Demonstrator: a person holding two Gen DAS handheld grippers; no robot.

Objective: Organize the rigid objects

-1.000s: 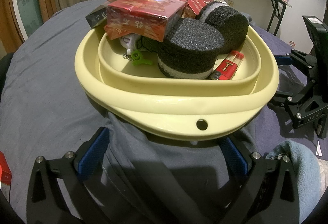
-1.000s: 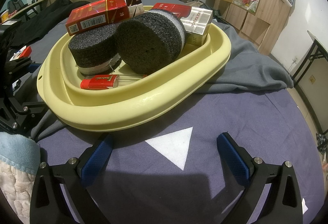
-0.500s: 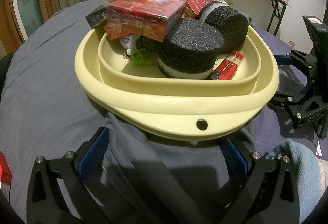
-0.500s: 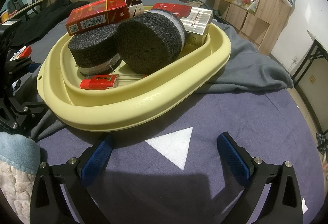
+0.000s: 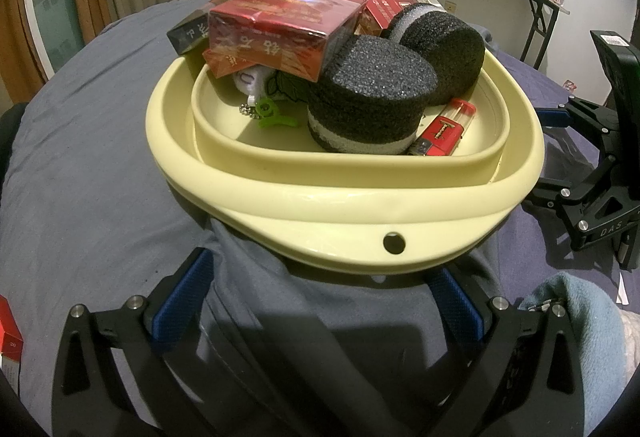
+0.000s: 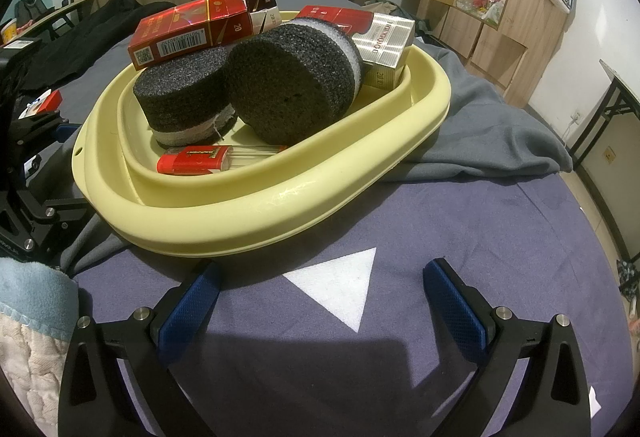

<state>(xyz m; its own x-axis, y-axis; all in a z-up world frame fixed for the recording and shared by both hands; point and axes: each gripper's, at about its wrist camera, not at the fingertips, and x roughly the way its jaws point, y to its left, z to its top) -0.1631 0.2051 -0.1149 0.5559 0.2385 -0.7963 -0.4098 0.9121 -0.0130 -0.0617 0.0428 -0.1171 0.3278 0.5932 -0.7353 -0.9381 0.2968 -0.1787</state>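
I'm holding my left gripper [image 5: 320, 289] low over the bed with its blue-padded fingers spread wide and gripping nothing; they're flanking a fold of grey cloth [image 5: 304, 301] just under the near rim of the pale yellow oval plastic basin [image 5: 360, 205]. My right gripper [image 6: 320, 297] is likewise hanging released, fingers apart, over the dark purple sheet [image 6: 460, 229], framing a white triangle patch [image 6: 340, 289], just short of the basin's side.

The basin is sitting on the bed, partly on that grey cloth, and it's holding everything: a black foam cylinder with a white band [image 5: 368, 97] is standing upright, a second black foam cylinder [image 6: 292, 85] is tipped on its side, leaning against it. A red-and-clear lighter [image 6: 196, 159] is lying flat on the basin floor beside them. Red cigarette boxes [image 5: 280, 25] are piling at the back, one resting on the upright foam, with a silver-and-red box [image 6: 384, 41] at the far rim. A small green plastic clip [image 5: 272, 115] is lying near a white keychain charm [image 5: 250, 81].
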